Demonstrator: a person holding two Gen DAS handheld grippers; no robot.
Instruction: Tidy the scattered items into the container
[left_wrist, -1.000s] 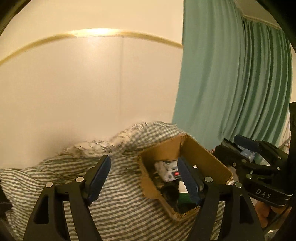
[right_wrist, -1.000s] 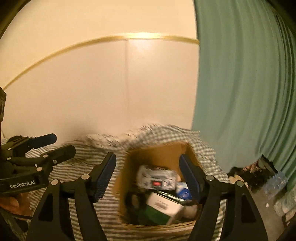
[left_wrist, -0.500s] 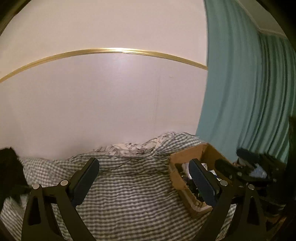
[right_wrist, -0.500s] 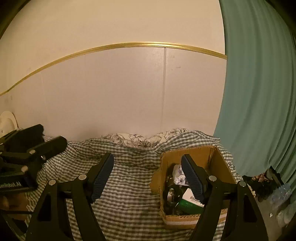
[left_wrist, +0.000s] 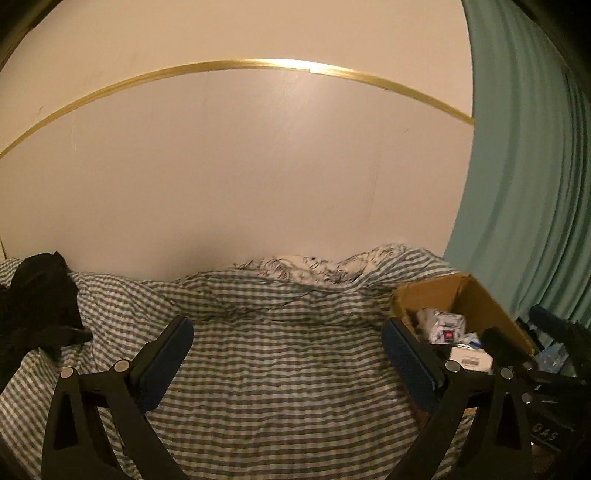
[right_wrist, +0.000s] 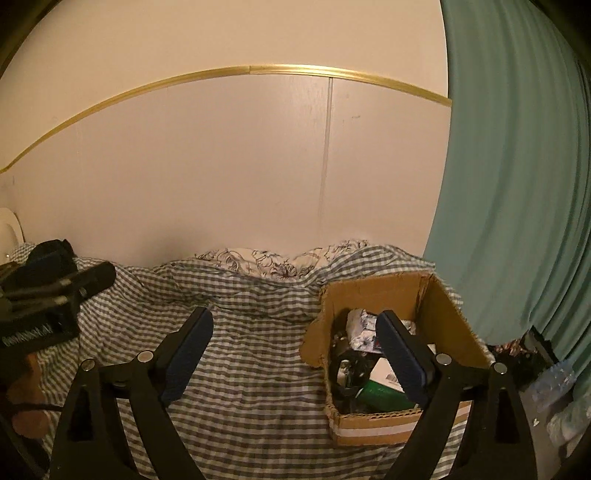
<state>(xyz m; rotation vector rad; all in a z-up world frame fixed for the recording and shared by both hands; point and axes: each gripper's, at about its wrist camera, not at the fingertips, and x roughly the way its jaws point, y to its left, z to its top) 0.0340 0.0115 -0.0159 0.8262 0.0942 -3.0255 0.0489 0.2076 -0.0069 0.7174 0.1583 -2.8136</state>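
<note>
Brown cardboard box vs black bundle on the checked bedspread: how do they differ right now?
The brown cardboard box sits at the right of the checked bedspread, near the green curtain; the black bundle lies at the far left. The box is rigid, open-topped and holds small items; the bundle is a soft, shapeless heap. Both rest on the bedspread, untouched by either gripper.

I see a matt brown cardboard box (right_wrist: 439, 314) right of my grippers, soft gingham cloth bedding (left_wrist: 277, 369) beneath them, matt teal fabric curtain (right_wrist: 517, 184) far right, glossy brass-like wall strip (left_wrist: 258, 64) above.
</note>
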